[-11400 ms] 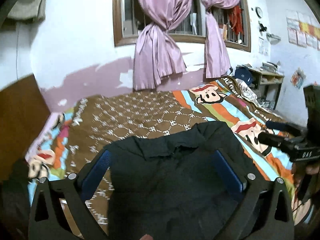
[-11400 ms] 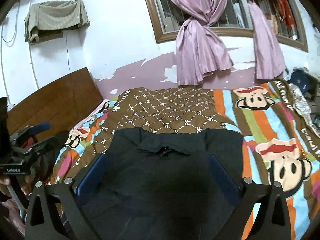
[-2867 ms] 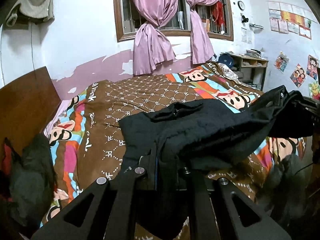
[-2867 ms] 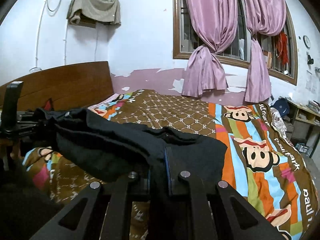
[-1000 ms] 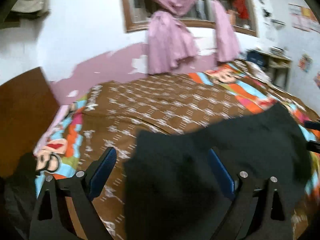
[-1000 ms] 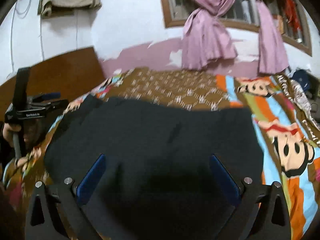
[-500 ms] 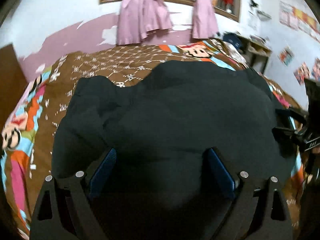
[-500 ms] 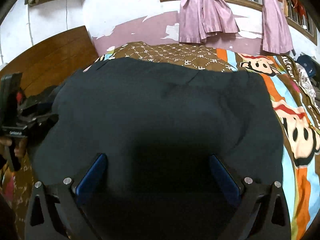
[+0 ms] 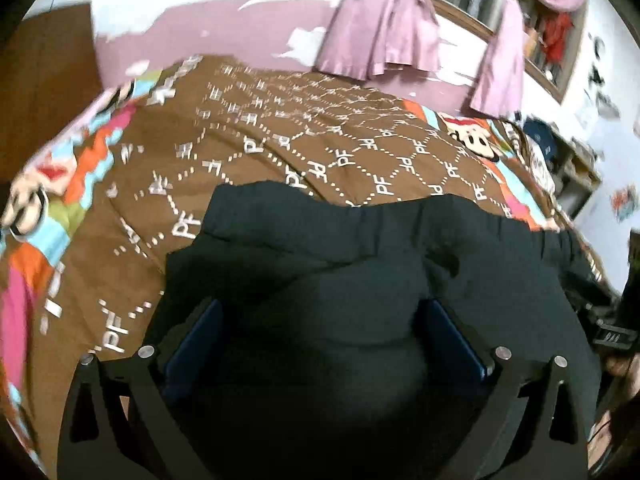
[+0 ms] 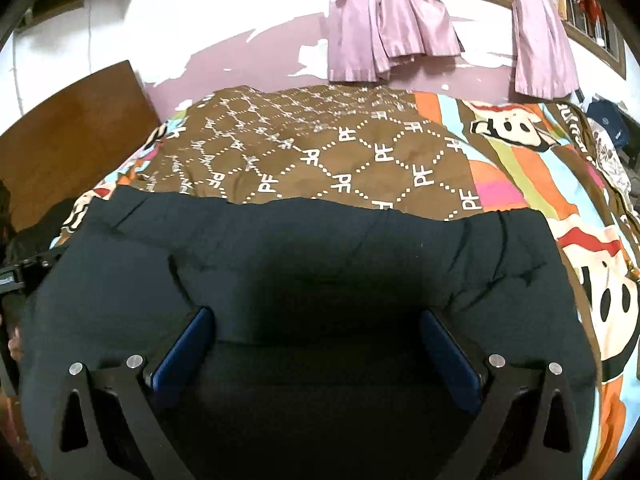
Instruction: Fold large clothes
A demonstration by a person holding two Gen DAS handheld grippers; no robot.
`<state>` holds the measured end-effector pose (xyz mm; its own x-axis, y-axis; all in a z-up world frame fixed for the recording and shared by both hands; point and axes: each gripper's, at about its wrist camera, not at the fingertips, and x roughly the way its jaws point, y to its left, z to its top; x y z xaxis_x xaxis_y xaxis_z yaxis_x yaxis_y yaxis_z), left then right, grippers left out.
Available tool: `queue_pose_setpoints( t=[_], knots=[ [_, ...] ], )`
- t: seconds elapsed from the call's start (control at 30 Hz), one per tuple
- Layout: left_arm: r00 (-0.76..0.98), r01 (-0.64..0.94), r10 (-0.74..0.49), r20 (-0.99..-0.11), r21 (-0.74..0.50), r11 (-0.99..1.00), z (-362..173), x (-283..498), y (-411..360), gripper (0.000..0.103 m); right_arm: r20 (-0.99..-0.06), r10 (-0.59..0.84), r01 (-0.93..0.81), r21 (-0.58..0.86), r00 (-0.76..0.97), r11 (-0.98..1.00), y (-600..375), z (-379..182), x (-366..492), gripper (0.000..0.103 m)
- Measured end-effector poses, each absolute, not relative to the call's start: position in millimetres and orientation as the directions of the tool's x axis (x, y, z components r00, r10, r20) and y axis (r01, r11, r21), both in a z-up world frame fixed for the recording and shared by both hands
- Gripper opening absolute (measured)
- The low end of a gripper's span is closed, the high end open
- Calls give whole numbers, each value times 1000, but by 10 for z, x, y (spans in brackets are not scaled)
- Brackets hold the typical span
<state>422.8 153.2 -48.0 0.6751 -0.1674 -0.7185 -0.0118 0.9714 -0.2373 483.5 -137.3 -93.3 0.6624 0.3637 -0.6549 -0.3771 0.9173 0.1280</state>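
A large black garment (image 9: 360, 248) lies spread on the bed, its elastic-hemmed far edge running across the brown bedspread; in the right wrist view the garment (image 10: 320, 248) fills the lower half. My left gripper (image 9: 320, 312) hovers over its near part, jaws opening wide, blue pads (image 9: 192, 340) apart with only flat cloth showing between them. My right gripper (image 10: 316, 318) stands open the same way over the cloth. The right gripper (image 9: 612, 332) shows at the left view's right edge, and the left gripper (image 10: 16, 276) at the right view's left edge.
The bed carries a brown patterned cover (image 10: 320, 152) with striped cartoon panels (image 10: 540, 168) to the right. A wooden headboard (image 10: 60, 128) stands at the left. Pink curtains (image 10: 384, 20) hang on the far wall. A cluttered shelf (image 9: 568, 160) sits at the right.
Both grippers, shut on the garment about three seconds ago, now stand open. Since half a second ago the garment's far edge has dropped flat and more bedspread shows beyond it.
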Motion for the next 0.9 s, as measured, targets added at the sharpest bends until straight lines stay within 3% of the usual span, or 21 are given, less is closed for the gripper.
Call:
queue_pose_setpoints(
  t=[0.17, 0.5, 0.9],
  knots=[
    [670, -35, -237, -704, -349, 936, -631, 4333, 1722, 102, -683, 397, -372, 193, 614, 908, -1381, -1086, 5107, 103],
    [709, -42, -218, -671, -350, 936, -711, 4363, 1681, 102, -646, 469, -378, 287, 602, 880, -1494, -1215, 5227, 103],
    [737, -32, -243, -630, -392, 920, -745, 4352, 1716, 102, -643, 435, -366, 248, 631, 897, -1427, -1238, 5206, 103]
  ],
)
